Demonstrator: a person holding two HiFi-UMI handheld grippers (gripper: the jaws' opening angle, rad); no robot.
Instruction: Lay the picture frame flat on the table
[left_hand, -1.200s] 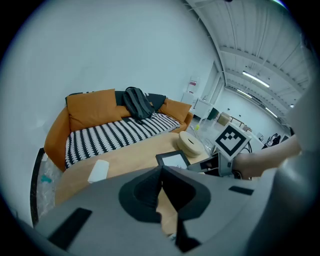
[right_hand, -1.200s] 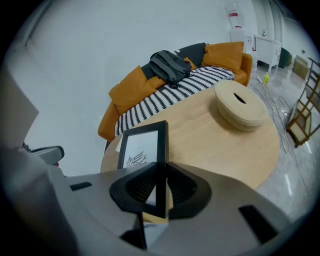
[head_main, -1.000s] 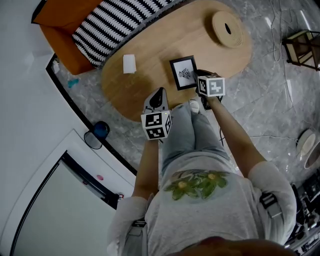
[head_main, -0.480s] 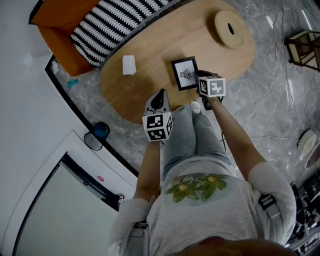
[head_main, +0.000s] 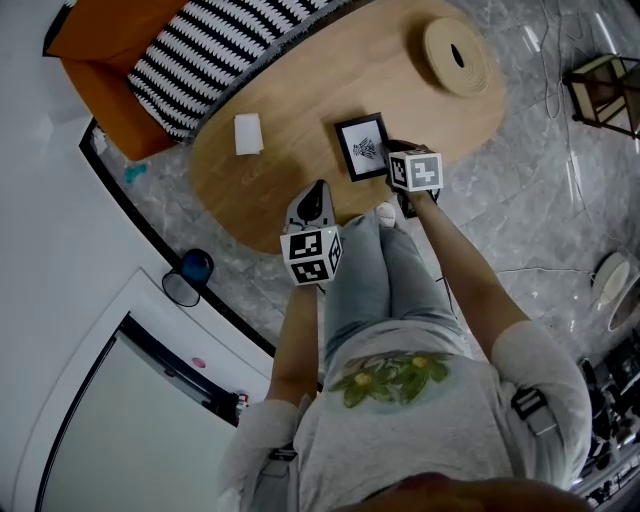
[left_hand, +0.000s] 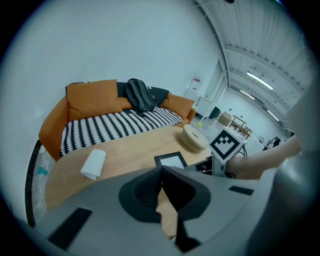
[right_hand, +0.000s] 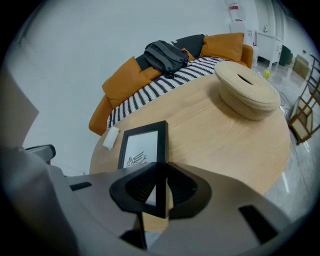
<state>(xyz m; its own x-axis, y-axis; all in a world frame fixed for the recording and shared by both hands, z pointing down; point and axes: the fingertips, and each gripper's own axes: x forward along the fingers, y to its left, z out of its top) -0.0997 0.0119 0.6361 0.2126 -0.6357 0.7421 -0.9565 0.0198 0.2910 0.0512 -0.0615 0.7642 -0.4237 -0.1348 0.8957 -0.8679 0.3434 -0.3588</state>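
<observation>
Head view: the right gripper (head_main: 392, 152) meets the picture frame (head_main: 362, 147) at centre frame on the table (head_main: 290, 120). The left gripper (head_main: 316, 192) sits lower, apart from it. A woven container (head_main: 455, 57) stands upper right, its contents hidden.
Left gripper view: the jaws are pressed together on nothing.
Right gripper view: the jaws clamp the frame's right edge.

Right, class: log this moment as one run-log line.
right gripper: shut on edge of picture frame | left gripper: shut, empty | picture frame flat on table: cannot tell
</observation>
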